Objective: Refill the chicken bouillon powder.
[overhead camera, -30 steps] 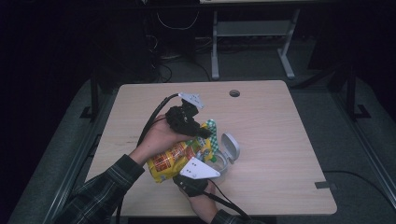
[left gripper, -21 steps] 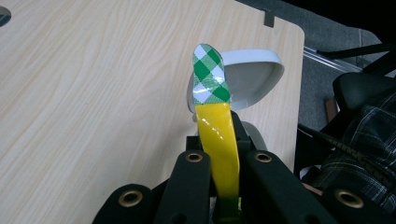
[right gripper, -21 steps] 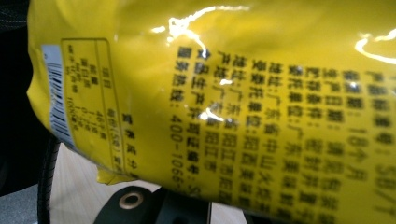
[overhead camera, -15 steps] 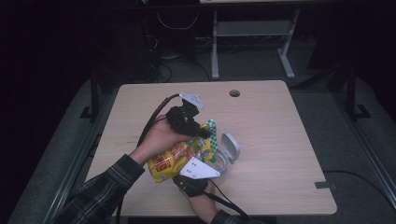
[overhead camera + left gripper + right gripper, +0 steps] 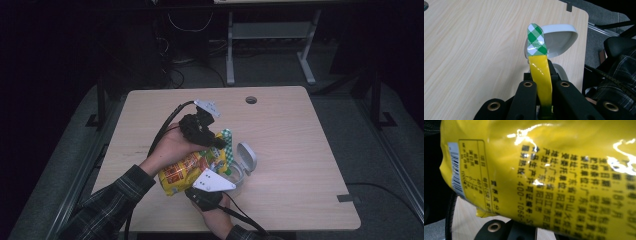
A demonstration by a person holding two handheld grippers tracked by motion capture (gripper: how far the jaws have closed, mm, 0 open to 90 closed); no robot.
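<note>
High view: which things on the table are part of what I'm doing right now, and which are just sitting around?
In the job:
- yellow snack bag, its checked top edge pinched in the left gripper
- right gripper, shut on the bag's lower end
- clear container with its grey flip lid open

Lying about:
- round cable hole in the table

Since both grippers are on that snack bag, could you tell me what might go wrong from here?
1. The left gripper pinches just the bag's thin top strip; a pull might tear it unevenly and spill the contents.
2. The open-lidded container sits right beside the bag, so a jerk could knock it over.
</note>
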